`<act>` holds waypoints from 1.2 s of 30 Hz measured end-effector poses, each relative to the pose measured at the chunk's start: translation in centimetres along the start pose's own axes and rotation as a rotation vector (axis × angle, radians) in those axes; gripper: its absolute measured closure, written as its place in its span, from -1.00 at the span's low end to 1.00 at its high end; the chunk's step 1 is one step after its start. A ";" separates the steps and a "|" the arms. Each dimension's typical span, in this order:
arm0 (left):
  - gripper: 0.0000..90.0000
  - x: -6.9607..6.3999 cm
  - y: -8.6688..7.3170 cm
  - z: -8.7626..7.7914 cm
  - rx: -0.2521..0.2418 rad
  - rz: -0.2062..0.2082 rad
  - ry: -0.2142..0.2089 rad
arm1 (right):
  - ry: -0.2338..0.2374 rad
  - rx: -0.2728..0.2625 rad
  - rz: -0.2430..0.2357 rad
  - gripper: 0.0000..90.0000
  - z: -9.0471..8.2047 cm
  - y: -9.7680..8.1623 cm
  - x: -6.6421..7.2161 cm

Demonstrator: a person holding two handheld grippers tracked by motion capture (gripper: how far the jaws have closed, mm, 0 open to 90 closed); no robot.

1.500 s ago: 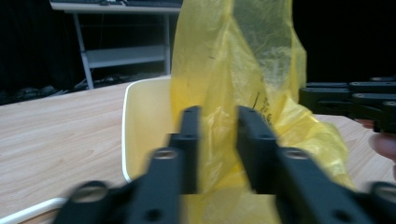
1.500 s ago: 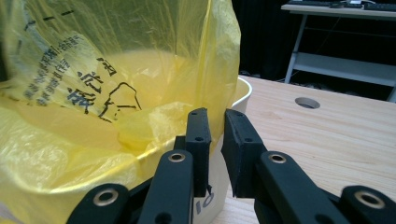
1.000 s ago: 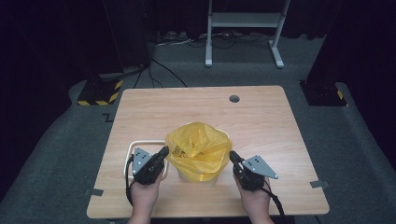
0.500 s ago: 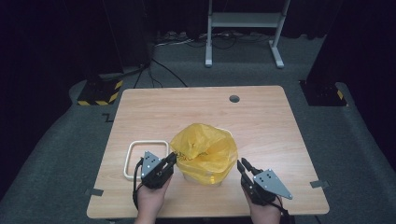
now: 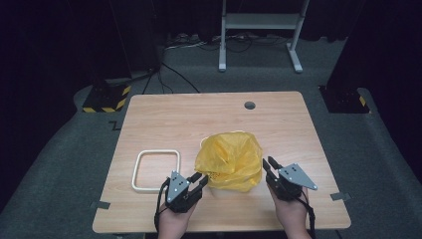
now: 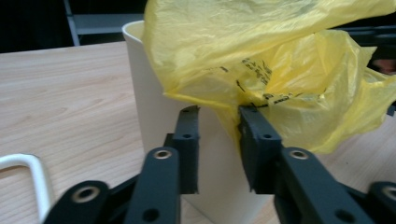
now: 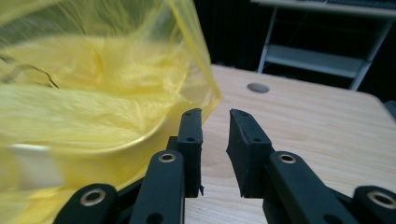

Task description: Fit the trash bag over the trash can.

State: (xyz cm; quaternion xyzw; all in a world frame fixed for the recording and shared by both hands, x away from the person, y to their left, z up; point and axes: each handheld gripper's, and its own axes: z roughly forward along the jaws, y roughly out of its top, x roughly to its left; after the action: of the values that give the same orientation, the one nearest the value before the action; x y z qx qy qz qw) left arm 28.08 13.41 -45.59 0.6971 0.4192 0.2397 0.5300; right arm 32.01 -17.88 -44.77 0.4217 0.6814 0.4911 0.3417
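Note:
A yellow plastic bag (image 5: 230,159) is draped loosely over a white bin (image 6: 149,93) near the front of the wooden table (image 5: 199,119). My left gripper (image 5: 201,178) is at the bag's lower left. Its jaws have just been opening and stand apart in the left gripper view (image 6: 218,119), with the bin wall showing in the gap and the bag's hem (image 6: 280,70) brushing the right jaw's tip. My right gripper (image 5: 267,163) is at the bag's right side. It has also just been opening (image 7: 215,116), with bare table between its jaws and the bag (image 7: 93,93) to their left.
A white square frame (image 5: 155,170) lies flat on the table left of the bag, close to my left hand. A round cable hole (image 5: 249,105) sits near the table's far edge. Beyond the table are dark floor, cables and a grey stand (image 5: 259,30).
Both grippers were shut on the bag's sides and have opened off it. The left hand slid right and nearer the front edge. The bag has puffed out to the right.

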 end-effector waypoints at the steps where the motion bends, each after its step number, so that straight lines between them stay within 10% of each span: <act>1: 0.44 0.1 0.0 0.0 -0.001 0.000 0.005 | -0.008 -0.021 0.002 0.63 -0.9 0.1 0.1; 7: 0.16 0.0 -0.1 -0.3 -0.021 -0.006 0.031 | 0.059 -0.107 0.029 0.66 -4.3 0.9 2.5; 14: 0.09 0.2 0.1 -0.8 -0.038 0.003 0.032 | 0.116 0.013 0.023 0.81 -2.7 -1.5 5.2; 25: 0.11 0.4 -0.5 0.4 0.005 -0.009 0.012 | 0.028 0.136 0.018 0.74 -0.2 -4.3 2.7; 36: -0.06 -0.1 1.4 -1.5 -0.102 0.055 0.054 | 0.017 -0.040 0.045 0.54 -3.4 0.2 1.5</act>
State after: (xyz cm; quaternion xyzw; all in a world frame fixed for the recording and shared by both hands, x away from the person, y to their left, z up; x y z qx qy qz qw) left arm 27.33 14.04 -43.74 0.6736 0.4016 0.2939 0.5465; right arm 28.44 -17.74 -43.65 0.4257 0.6645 0.5158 0.3333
